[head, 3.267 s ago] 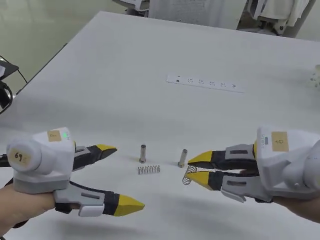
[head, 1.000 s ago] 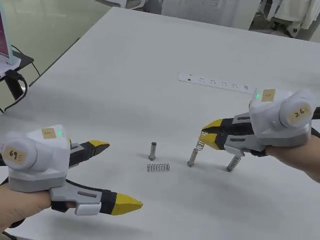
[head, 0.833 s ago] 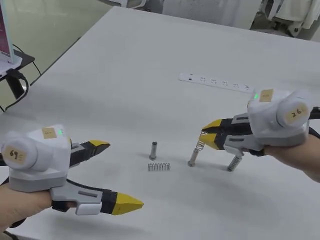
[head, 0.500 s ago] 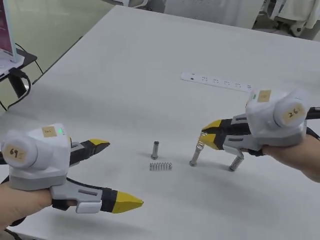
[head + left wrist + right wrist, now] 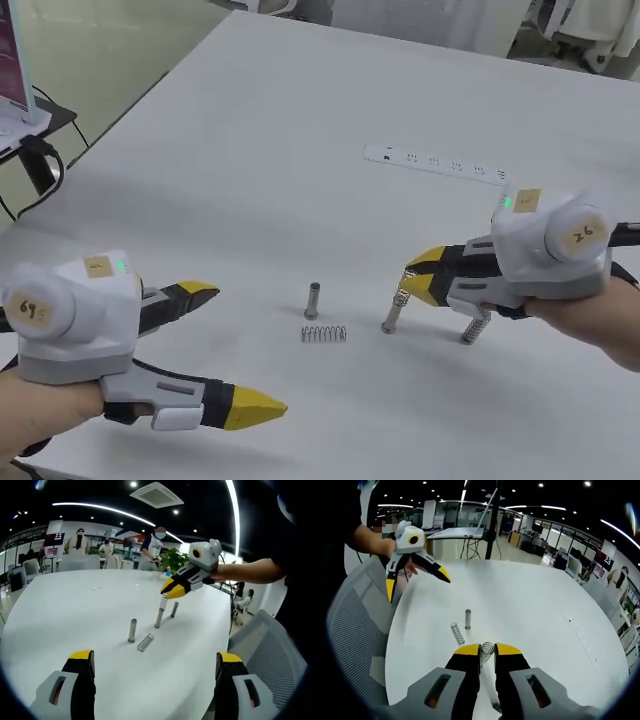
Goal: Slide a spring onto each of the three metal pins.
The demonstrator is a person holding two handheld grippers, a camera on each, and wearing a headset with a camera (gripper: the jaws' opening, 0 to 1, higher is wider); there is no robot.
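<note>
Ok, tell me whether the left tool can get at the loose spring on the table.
Probably yes: the left tool is open, and bare table lies between it and the loose spring; the pin stands just beyond it.

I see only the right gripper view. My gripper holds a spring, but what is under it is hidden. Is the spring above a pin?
Observer: Yes. In the head view the held spring sits on the top of a leaning pin, with the right gripper shut on it.
Operator: Is any pin finished already?
Observer: One. The left gripper view shows a pin with a spring on it, standing beside the leaning pin, apart from it.
</note>
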